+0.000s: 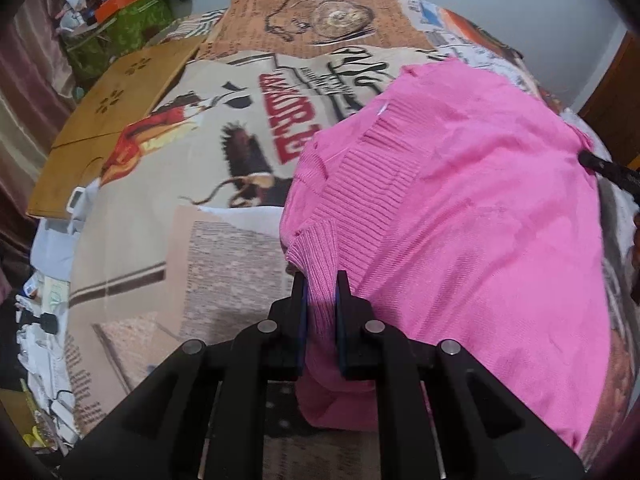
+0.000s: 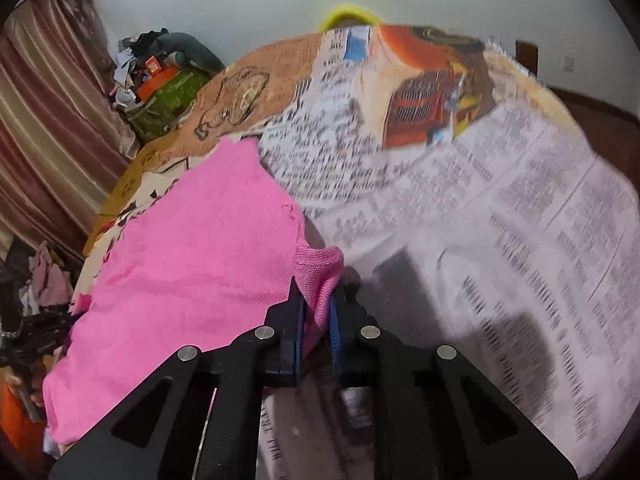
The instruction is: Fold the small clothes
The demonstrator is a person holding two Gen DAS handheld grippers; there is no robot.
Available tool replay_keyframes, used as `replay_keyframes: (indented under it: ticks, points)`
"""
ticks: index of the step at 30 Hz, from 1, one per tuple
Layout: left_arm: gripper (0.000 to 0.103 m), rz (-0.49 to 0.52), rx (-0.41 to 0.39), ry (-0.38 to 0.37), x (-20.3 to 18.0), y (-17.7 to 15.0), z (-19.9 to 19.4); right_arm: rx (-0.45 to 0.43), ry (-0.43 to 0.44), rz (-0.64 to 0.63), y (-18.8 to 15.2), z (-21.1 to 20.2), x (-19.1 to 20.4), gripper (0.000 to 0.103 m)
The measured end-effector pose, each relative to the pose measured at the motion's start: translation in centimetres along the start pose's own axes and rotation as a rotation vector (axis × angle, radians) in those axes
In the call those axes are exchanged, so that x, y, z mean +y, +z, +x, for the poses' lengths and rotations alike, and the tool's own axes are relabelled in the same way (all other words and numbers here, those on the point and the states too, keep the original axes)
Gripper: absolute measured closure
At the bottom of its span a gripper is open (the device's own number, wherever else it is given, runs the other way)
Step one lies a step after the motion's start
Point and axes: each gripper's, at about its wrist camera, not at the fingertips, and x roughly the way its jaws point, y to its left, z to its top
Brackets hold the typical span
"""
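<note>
Clamping, with the left gripper (image 1: 320,292), on a ribbed cuff (image 1: 314,256) of the pink sweater (image 1: 460,220); closing down to a narrow gap packed with knit. Pinching likewise, with the right gripper (image 2: 316,300), a small fold of knit edge (image 2: 320,268) at the garment's opposite side, nearly closed around it. Lying spread between the two on the newspaper-print cover (image 2: 500,220), body flat, ribbed neckband (image 1: 380,168) facing up in the left-hand view.

Judging the nearest risk first: biting only a thin tab on the right, so probably slipping free if pulling sideways or lifting fast. Holding more cloth on the left, so likely tugging unevenly and skewing the fold line. Stretching a loose knit between two pinches, possibly pulling the cuff long or snagging a loop on a jaw edge.

Looking further out: dragging over a soft, wrinkled cover, perhaps bunching it under the sweater and spoiling a flat crease. Blurring in the right-hand view, hinting at quick motion and adding to that chance. Sitting well beyond, toward the left rim, a wooden board (image 1: 116,120) and a cluttered green box (image 1: 120,28), apparently out of reach of any sweep.
</note>
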Motion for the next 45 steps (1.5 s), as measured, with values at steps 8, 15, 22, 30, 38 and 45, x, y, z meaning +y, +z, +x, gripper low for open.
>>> replay_keyframes:
  ticks: [8, 15, 22, 30, 38, 45]
  points:
    - [0.057, 0.006, -0.007, -0.093, -1.7, 0.8, -1.4, -0.024, -0.105, -0.116, 5.5, 0.6, -1.1, 0.095]
    - [0.056, -0.058, -0.024, -0.035, 0.9, 2.9, -0.6, 0.003, -0.159, -0.219, 9.6, 4.7, -1.2, 0.095]
    - [0.056, -0.050, 0.003, -0.034, 0.5, 4.3, 1.5, -0.037, -0.211, -0.252, 11.8, 6.7, -0.9, 0.094]
    - [0.053, 0.056, -0.034, -0.056, -2.9, 4.5, -0.3, -0.071, -0.180, -0.215, 9.9, 1.7, -0.3, 0.047]
    - [0.047, 0.094, -0.040, -0.077, -4.8, 2.4, -2.8, -0.068, -0.058, -0.143, 3.8, -5.6, 0.8, 0.032]
    - [0.043, 0.111, 0.002, -0.083, -6.1, 0.2, -3.4, -0.043, -0.049, -0.170, -2.5, -8.1, 2.4, 0.032]
